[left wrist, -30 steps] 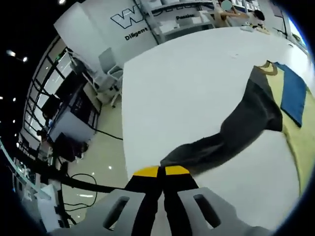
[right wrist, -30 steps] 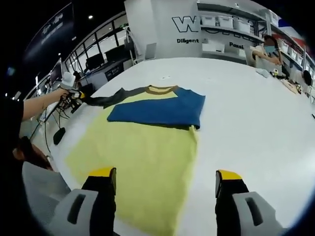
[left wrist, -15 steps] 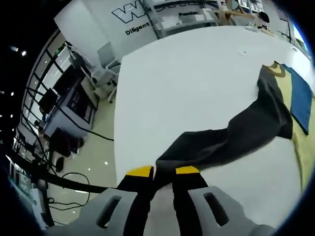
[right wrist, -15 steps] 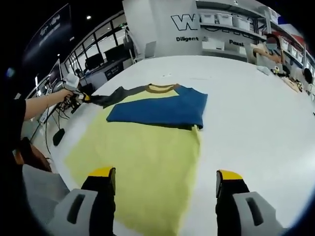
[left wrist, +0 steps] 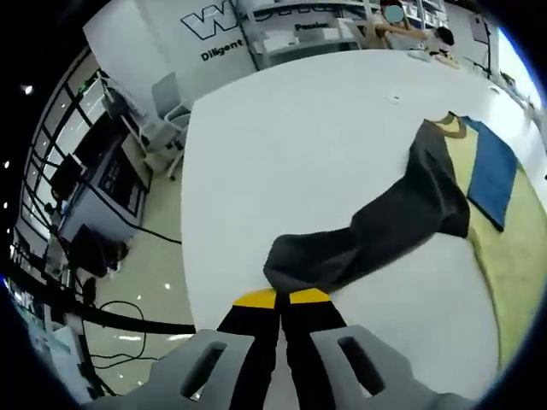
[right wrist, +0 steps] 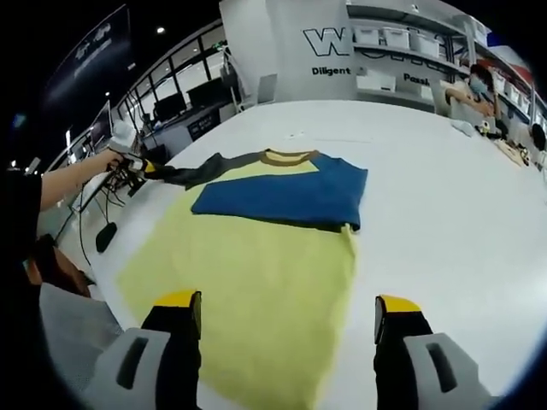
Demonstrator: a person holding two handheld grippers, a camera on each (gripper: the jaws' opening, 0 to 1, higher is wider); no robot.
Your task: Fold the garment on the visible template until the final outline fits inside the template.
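Note:
A shirt with a blue body (right wrist: 282, 192), brown collar and dark grey sleeve (left wrist: 385, 226) lies across the pale yellow template (right wrist: 248, 290) on the white table (left wrist: 291, 145). My left gripper (left wrist: 282, 296) is shut on the cuff end of the grey sleeve, which is pulled out to the side over bare table. The same gripper (right wrist: 141, 166) shows at far left in the right gripper view, held by a hand. My right gripper (right wrist: 286, 307) stands open above the template's near part, holding nothing.
The table's left edge (left wrist: 192, 256) drops to a floor with cables, desks and chairs (left wrist: 158, 128). A person (right wrist: 474, 90) sits at the far side, before shelves on a white wall. Small items (right wrist: 513, 149) lie at the table's far right.
The left gripper's jaws, slightly parted half a second ago, have closed together on the sleeve end. The sleeve now lies more bunched near the gripper. The right gripper stays open.

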